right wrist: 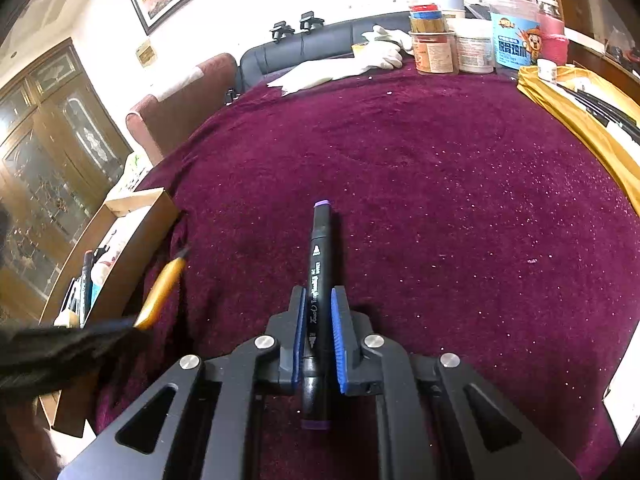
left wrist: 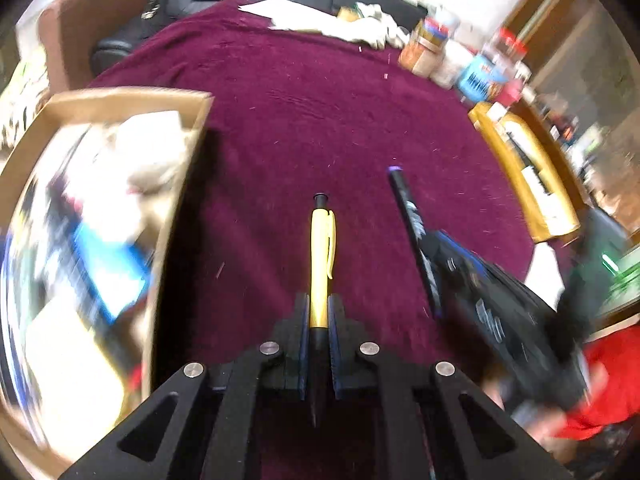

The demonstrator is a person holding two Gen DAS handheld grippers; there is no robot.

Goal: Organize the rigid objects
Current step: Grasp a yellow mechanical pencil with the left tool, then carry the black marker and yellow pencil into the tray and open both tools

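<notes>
On the maroon cloth (right wrist: 440,200), one cardboard box (left wrist: 192,152) sits at frame left; the left gripper (left wrist: 319,312) clenches one yellow pen (left wrist: 320,248), the right gripper (right wrist: 318,312) one black marker (right wrist: 319,264).

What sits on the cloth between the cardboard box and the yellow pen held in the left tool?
Nothing: in the left wrist view only bare maroon cloth in shadow lies between the cardboard box and the yellow pen clamped in the left tool.
</notes>
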